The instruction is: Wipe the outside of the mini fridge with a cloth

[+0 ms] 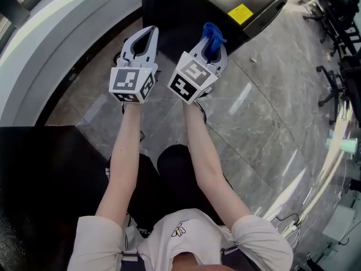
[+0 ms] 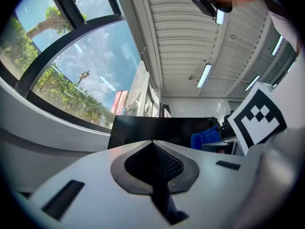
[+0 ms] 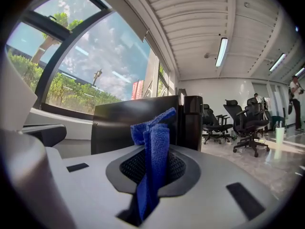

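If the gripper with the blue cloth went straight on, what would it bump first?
Probably the black mini fridge ahead; the blue cloth in the right gripper would touch first.

The cloth [image 3: 153,142] between the pale grey fingers [image 3: 214,175] of the right gripper [image 3: 151,151] is deep blue. Beyond them, the mini fridge [image 3: 116,125] is black, with a yellow label [image 1: 240,13].

left gripper [image 1: 150,31] and right gripper [image 1: 212,43] side by side; cloth [image 1: 212,33] in the right; mini fridge [image 1: 177,10] just beyond; office chairs [image 1: 340,16] far right.
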{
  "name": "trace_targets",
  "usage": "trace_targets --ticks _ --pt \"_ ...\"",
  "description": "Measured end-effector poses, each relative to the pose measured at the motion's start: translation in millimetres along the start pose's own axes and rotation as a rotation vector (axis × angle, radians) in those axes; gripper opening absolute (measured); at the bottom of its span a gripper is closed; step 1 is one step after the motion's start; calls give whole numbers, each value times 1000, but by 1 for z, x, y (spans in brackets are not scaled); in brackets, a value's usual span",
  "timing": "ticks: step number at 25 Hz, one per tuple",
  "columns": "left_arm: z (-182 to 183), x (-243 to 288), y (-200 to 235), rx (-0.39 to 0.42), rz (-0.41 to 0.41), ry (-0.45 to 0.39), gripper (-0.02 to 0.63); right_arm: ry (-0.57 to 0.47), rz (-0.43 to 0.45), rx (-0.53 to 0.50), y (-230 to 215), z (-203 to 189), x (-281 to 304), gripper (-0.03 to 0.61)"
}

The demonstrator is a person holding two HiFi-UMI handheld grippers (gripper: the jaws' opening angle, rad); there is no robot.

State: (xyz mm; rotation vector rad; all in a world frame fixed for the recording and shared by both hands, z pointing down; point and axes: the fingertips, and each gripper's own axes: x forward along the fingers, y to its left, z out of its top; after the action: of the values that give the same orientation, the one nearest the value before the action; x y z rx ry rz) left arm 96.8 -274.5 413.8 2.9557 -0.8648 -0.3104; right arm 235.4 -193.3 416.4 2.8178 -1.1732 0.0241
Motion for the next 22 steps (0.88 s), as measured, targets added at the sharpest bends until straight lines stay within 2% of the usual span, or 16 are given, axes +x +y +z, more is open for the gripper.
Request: trace_targets --ticks 3,5,9,14,22 --pt "4 0 2 -40 24 -20 5 2 -12 -5 -11 -1 -4 61" --pt "3 -1 -3 -26 18 -13 5 11 -27 19 -20 -1 -7 61" --pt "-1 -2 -14 -9 -11 14 5 26 -60 52 -40 -6 -15 61" --pt "-8 -1 -32 51 -57 59 5 15 -48 19 -47 -8 -17 61" --pt "-16 6 -64 17 -111 77 5 14 -84 32 -61 -10 -21 61"
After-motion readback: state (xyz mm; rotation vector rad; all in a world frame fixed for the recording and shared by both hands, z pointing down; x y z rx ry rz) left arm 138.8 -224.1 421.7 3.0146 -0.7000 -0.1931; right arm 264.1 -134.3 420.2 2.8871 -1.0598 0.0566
